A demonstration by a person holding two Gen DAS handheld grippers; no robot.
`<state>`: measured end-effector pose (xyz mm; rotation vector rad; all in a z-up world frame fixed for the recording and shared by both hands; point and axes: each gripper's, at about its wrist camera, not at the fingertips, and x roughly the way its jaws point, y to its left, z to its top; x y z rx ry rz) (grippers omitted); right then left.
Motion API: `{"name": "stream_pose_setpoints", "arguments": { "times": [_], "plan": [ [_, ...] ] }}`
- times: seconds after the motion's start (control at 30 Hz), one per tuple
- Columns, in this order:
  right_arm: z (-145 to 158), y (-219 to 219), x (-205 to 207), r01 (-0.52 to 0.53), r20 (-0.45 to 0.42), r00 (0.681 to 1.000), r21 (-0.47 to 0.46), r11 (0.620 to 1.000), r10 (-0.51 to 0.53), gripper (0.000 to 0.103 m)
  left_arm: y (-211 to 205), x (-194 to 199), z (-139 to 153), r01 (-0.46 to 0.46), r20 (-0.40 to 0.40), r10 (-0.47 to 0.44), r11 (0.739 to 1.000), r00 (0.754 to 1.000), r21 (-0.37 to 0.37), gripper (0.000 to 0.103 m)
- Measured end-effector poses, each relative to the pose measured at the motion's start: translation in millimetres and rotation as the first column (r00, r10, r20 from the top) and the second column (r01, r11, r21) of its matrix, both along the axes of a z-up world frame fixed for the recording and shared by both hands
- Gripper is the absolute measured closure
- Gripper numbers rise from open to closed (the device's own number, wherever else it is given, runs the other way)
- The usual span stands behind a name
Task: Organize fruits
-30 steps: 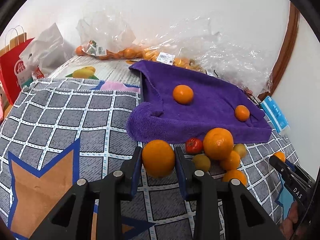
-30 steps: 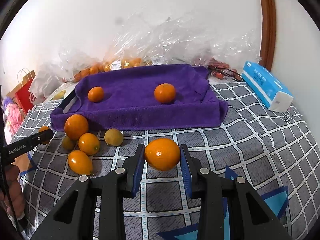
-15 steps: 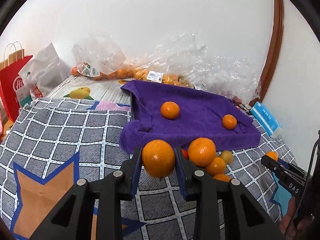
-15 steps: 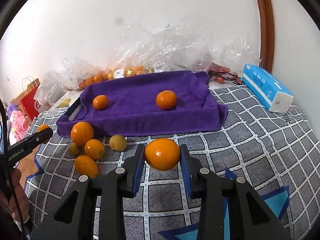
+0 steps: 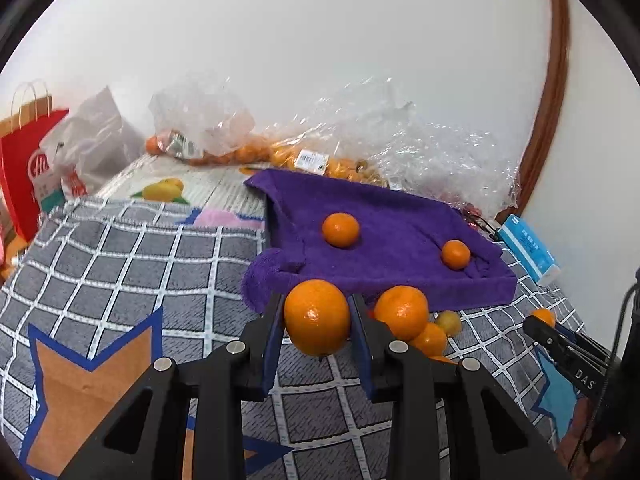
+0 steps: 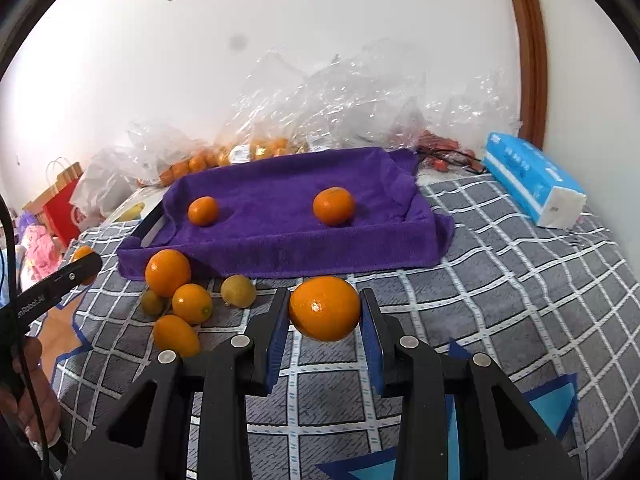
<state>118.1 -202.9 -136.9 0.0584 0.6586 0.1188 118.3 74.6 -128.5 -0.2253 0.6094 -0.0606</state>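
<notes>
While both of your grippers are raised above the checked blanket (image 6: 500,280), each has its two blue-padded jaws closed on an orange. Your left gripper (image 5: 317,320) pinches its orange (image 5: 317,317) from both sides, the fruit filling the gap between the pads. Your right gripper (image 6: 325,312) clamps the second orange (image 6: 325,308) the same way.

From the right wrist view, the purple towel-lined tray (image 6: 280,244) lies at 12 o'clock from the held fruit, near it. Two oranges already rest on the towel, well apart: a smaller one (image 6: 203,211) at 10 o'clock and a larger one (image 6: 333,206) at 12 o'clock. The loose pile of fruit (image 6: 180,296) sits on the blanket at 9 o'clock, just in front of the tray's near left corner; it holds several oranges and two yellowish-green fruits, some touching each other. A blue tissue pack (image 6: 532,184) lies at 2 o'clock, beyond the tray's right end. Clear plastic bags (image 6: 360,96) with more oranges are heaped against the wall behind the tray.

From the left wrist view, your right gripper's tip shows at 3 o'clock.
</notes>
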Motion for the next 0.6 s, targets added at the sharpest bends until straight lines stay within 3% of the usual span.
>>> {"name": "stream_pose_setpoints", "arguments": {
  "times": [0.13, 0.4, 0.6],
  "plan": [
    [19.3, -1.9, -3.9, -0.006, 0.012, 1.000, 0.030, 1.000, 0.006, 0.069, 17.1, 1.5, 13.9, -0.034, -0.041, 0.032, 0.999, 0.999, -0.039, 0.073],
    [69.2, 4.2, 5.4, -0.056, 0.077, 0.996, 0.040, 0.998, 0.053, 0.069, 32.3, 1.7, 64.5, -0.042, 0.039, 0.044, 0.997, 0.998, -0.065, 0.073],
    [84.5, 11.0, 15.9, -0.057, 0.097, 0.994, 0.029, 0.998, 0.054, 0.069, 24.4, 3.3, 78.4, -0.012, 0.044, 0.015, 0.996, 0.999, -0.084, 0.073]
  ]
}}
